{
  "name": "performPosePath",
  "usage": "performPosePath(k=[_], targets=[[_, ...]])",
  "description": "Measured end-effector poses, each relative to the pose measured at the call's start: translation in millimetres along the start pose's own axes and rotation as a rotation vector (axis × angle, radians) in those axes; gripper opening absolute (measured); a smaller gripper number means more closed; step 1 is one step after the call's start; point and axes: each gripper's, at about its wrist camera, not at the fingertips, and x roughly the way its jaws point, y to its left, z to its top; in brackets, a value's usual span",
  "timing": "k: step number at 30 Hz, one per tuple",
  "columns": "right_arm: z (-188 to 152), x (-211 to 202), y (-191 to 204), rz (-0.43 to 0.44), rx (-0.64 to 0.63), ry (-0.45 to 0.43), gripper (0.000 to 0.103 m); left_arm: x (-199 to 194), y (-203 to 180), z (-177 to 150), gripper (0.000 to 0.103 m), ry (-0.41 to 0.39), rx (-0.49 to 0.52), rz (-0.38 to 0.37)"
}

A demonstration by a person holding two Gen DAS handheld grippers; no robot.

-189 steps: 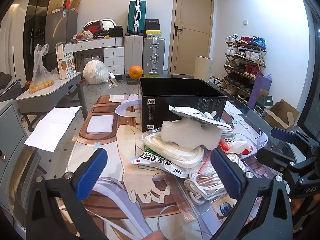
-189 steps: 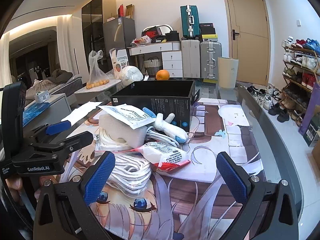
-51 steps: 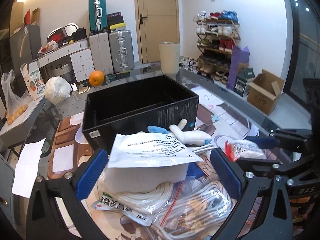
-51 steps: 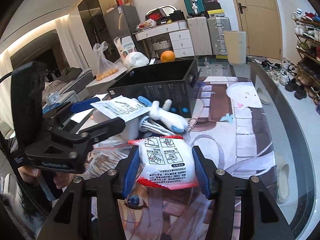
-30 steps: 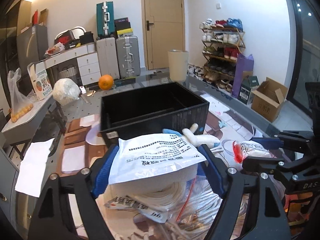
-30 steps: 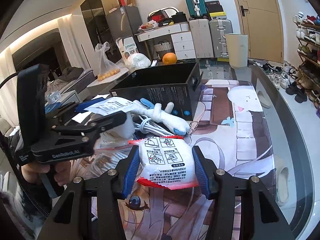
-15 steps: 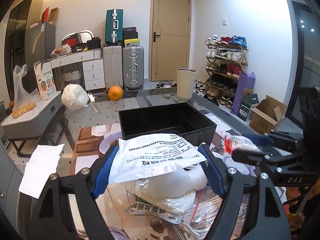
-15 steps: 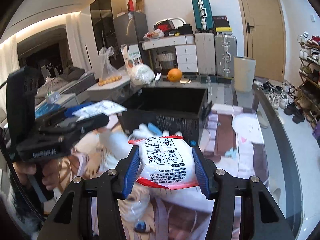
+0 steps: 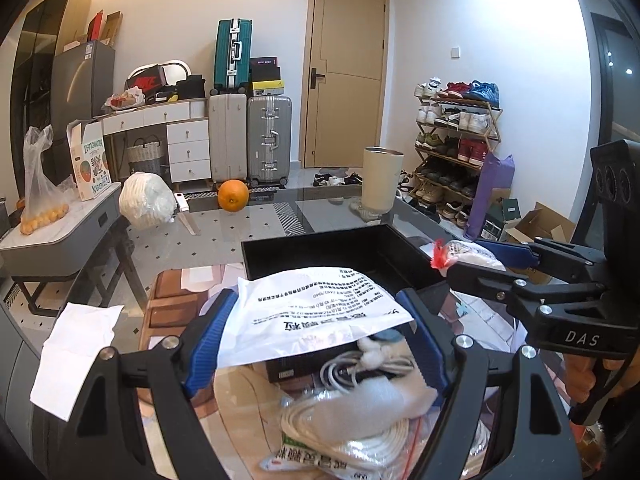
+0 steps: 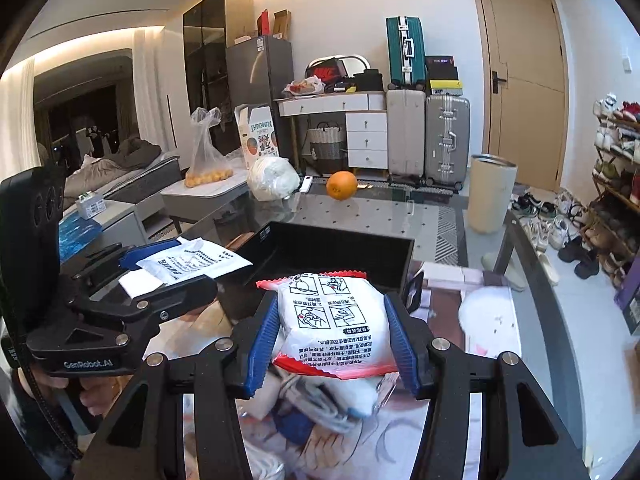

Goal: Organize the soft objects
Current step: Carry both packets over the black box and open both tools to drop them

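Observation:
My left gripper (image 9: pixel 316 340) is shut on a flat white printed packet (image 9: pixel 312 312) and holds it above the pile, near the front wall of the black box (image 9: pixel 320 248). My right gripper (image 10: pixel 332 344) is shut on a white pouch with red edges (image 10: pixel 332 320) and holds it up just before the black box (image 10: pixel 340 248). Each gripper shows in the other's view: the right one (image 9: pixel 480 260) with its pouch at the box's right rim, the left one (image 10: pixel 168 264) with its packet at the box's left. Below lie white rope coils in bags (image 9: pixel 344 432) and white cables (image 9: pixel 360 364).
An orange (image 9: pixel 233 195) and a white bundle (image 9: pixel 143 200) sit at the glass table's far end. A beige bin (image 9: pixel 382 184), suitcases (image 9: pixel 250 136) and a shoe rack (image 9: pixel 456 152) stand beyond. A grey side table (image 9: pixel 60 236) is at the left.
Both grippers closed on their packets earlier, lifted them off the pile and have moved forward toward the black box. The pile has dropped lower in both views.

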Motion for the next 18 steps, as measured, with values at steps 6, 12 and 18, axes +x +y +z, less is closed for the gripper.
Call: performPosePath(k=[6,12,18], targets=[[14.0,18.6,-4.9,-0.008,-0.009,-0.016,0.053,10.8,0.9,8.4,0.080,-0.018,0.010,0.004],[23.5,38.3,-8.2,-0.014,-0.025,-0.018,0.053,26.4,6.1,9.8,0.080,0.003,-0.010,0.004],[26.0,61.3,-13.8,-0.018,-0.037,0.007,0.053,39.9,5.2,14.3,0.080,0.012,0.003,0.000]])
